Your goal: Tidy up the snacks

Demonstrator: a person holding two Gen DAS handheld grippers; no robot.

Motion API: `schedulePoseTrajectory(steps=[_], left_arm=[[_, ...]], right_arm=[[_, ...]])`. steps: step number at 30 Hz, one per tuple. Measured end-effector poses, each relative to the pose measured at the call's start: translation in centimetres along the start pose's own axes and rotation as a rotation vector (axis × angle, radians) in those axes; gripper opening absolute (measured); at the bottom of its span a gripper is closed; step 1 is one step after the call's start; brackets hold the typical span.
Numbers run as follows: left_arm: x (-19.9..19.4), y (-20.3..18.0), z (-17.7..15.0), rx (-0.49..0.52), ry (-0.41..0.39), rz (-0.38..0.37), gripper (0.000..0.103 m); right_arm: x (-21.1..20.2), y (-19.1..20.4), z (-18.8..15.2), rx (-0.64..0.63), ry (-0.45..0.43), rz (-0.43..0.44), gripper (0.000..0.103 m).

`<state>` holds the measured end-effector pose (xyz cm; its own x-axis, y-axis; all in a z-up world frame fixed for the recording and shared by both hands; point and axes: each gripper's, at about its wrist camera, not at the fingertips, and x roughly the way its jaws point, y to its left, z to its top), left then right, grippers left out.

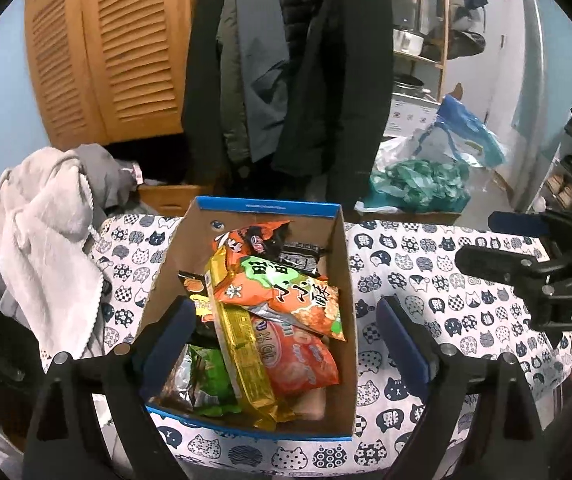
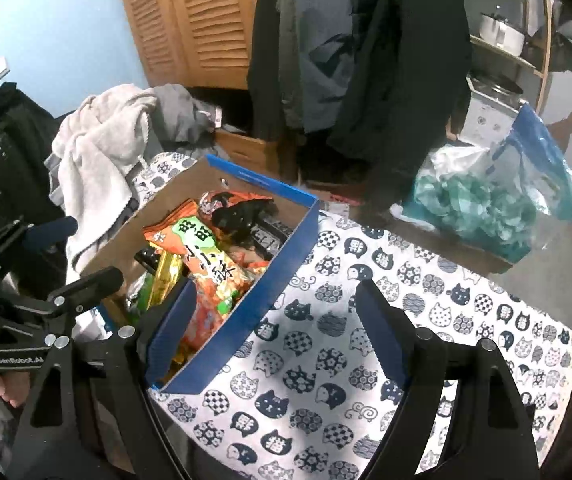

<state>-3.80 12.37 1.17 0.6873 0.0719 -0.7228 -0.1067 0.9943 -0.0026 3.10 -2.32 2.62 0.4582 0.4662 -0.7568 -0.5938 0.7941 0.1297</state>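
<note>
An open cardboard box [image 1: 270,203] with a blue rim stands on a cat-print tablecloth [image 1: 426,280]. It is packed with snack packets: an orange and green one [image 1: 286,292] on top, a long gold one [image 1: 242,344], a red one [image 1: 306,360] and a green one [image 1: 210,380]. My left gripper [image 1: 284,308] hangs open over the near half of the box, holding nothing. In the right wrist view my right gripper [image 2: 276,286] is open and empty above the box's blue side wall [image 2: 254,308] and the cloth [image 2: 366,340]. The orange and green packet [image 2: 202,256] shows there too.
A heap of pale clothes [image 1: 46,240] lies left of the box. Dark coats [image 1: 286,80] hang behind it, beside a louvred wooden cabinet [image 1: 106,48]. A plastic bag of green stuff [image 1: 426,184] sits back right, in front of shelves with pots [image 1: 410,40].
</note>
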Motion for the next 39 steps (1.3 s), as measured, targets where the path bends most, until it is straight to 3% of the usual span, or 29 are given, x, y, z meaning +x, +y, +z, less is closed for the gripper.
schedulePoseTrajectory(steps=[5,9,13,39], left_arm=[[-0.3,-0.1,-0.3,-0.014,-0.004,-0.024,0.093],[-0.1,-0.8,-0.2,0.012,-0.012,-0.028,0.099],[0.1,-1.7,0.0,0.047,-0.018,-0.006,0.099],[1.0,-2.4,0.7,0.007,0.01,-0.027,0.099]], right_arm=[[-0.5,-0.4,-0.7,-0.005,0.001,-0.005,0.082],[-0.7,-0.7,-1.2,-0.01,0.005,-0.01,0.081],[-0.8,-1.1,-1.2,-0.001,-0.003,-0.026,0.081],[-0.9,-2.5,-1.2,0.025,-0.009,-0.038,0.082]])
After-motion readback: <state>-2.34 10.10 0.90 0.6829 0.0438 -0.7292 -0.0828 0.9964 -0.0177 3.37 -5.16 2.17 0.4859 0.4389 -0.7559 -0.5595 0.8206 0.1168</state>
